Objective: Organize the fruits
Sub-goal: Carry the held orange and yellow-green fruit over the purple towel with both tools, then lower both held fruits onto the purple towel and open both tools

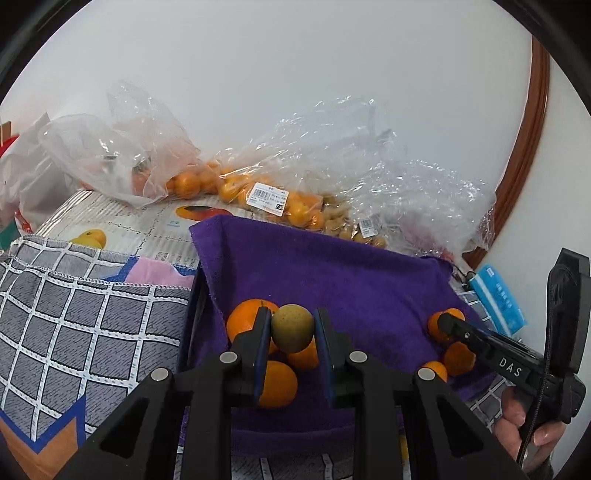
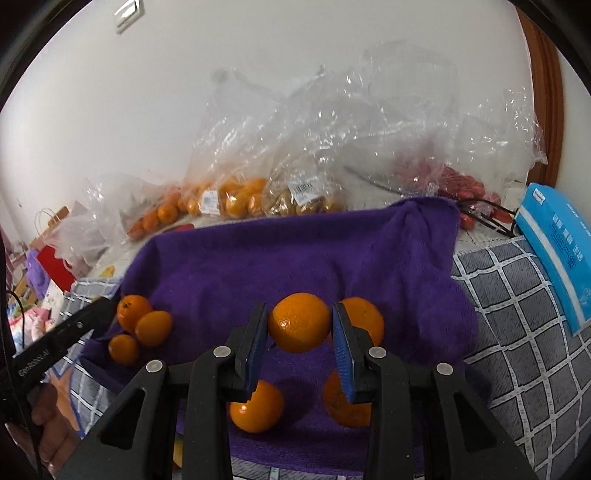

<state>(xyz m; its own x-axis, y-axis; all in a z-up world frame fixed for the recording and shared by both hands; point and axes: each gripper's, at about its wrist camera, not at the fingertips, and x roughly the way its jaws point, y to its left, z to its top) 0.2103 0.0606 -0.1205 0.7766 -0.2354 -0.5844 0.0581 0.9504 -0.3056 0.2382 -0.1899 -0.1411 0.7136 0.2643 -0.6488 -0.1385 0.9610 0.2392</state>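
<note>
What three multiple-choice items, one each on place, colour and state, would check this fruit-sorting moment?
1. Where do the loose oranges lie?
A. on the purple towel
B. in a clear bag
C. on the blue packet

2. What colour is the fruit in the left gripper?
A. red
B. yellow-green
C. purple

3. What is the right gripper doing?
A. hanging open
B. gripping a bag
C. gripping an orange

Key: 1 A, oranges rest on the cloth; 2 B, it looks greenish beside orange ones; 3 C, pads press its sides.

Plain white wall (image 1: 295, 92), brown wooden door frame (image 1: 532, 140), wall switch (image 2: 127, 14) above.
</note>
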